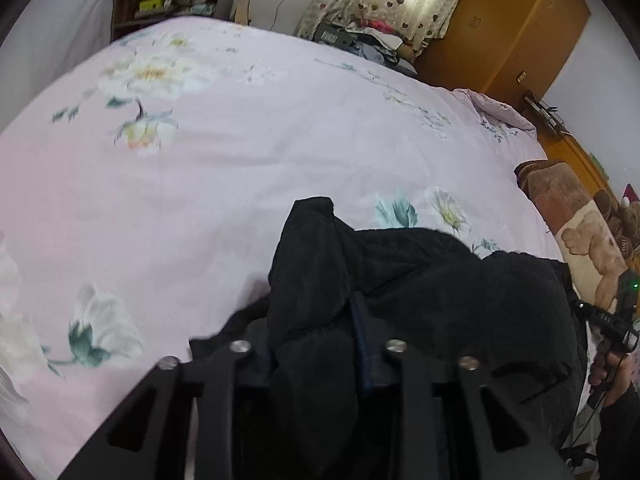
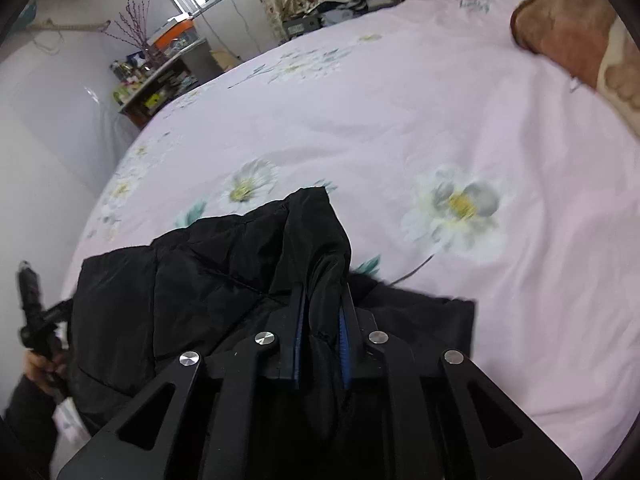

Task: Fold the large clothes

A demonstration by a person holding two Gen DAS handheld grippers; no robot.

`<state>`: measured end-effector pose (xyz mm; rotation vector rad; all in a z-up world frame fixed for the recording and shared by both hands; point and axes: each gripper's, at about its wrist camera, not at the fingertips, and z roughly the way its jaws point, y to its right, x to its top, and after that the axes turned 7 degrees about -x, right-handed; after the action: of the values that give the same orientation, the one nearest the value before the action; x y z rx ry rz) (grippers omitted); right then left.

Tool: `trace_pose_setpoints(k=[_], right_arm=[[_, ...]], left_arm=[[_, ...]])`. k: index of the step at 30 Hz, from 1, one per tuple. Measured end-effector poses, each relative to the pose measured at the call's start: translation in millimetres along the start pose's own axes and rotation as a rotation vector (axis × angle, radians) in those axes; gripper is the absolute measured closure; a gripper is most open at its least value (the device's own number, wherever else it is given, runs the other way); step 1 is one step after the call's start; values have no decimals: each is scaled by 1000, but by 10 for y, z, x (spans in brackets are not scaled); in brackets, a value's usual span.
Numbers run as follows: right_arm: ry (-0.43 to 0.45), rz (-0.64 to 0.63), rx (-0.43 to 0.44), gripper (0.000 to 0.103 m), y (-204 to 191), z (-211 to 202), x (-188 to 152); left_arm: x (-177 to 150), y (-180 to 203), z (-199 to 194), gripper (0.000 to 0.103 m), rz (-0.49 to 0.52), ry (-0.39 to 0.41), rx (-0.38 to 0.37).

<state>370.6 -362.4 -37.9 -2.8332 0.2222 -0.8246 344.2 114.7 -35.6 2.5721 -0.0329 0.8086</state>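
A black padded jacket [image 1: 440, 288] lies bunched at the near edge of a pink flowered bed cover [image 1: 240, 160]. My left gripper [image 1: 312, 320] is shut on a raised fold of it, with fabric filling the gap between the fingers. In the right wrist view the same jacket [image 2: 180, 280] spreads to the left, and my right gripper [image 2: 322, 304] is shut on another upright fold, pinched between its blue pads [image 2: 344, 336]. Each view catches the other gripper, held in a hand, at its edge: the right one [image 1: 616, 320] and the left one [image 2: 36, 312].
A brown bear-print blanket [image 1: 580, 220] lies along the bed's right side. Beyond the bed stand a cluttered shelf [image 1: 168, 4], a pile of clothes [image 1: 360, 36] under heart-print curtains, and a wooden wardrobe [image 1: 512, 28]. The pink cover [image 2: 400, 120] stretches far ahead.
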Motion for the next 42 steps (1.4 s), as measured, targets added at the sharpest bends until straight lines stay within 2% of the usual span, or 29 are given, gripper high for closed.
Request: trace_pose_setpoints(k=[3,5,6,8,10,13,24,27,28,31,34,40,42], right_arm=[[45,42,-40,91,64,-83,149],[31,28,-83,91,51,4,187],[11,-5,-130,91,14,131,160],[-35,-25,-168,90,12,371,66],[-58,-29,-196,90,12,572,-69],[-42,-57,-227,90,-37,669,-175],[-18,-89,-263,89,-59,852,-241],[-14,-91,-269,88,-73,866,-244],[-14,-89,-264,87,-79,864,-232],[-20,-68,-252,84,-46,754,-177],[-9,-35,-243,76,-9,516,-90],[158,-15,-203,72,-110,-234,39],[202,-42,-148,72,-313,-442,20]], left_arm=[[169,100,-69,81,37,72,10],[216,91,45,81,40,78,30],[166,65,169,80,47,64,55],[12,-23,388,78,40,40,80],[-132,-107,452,76,19,68,70],[-196,-104,448,76,26,98,78],[-258,-133,613,67,25,126,115],[-235,-142,599,60,10,122,124],[-206,-144,576,55,0,114,133],[-109,-168,447,52,-31,86,124],[-4,-192,220,51,-54,99,101],[181,-58,-264,51,-7,195,140],[208,95,-402,51,17,231,141]])
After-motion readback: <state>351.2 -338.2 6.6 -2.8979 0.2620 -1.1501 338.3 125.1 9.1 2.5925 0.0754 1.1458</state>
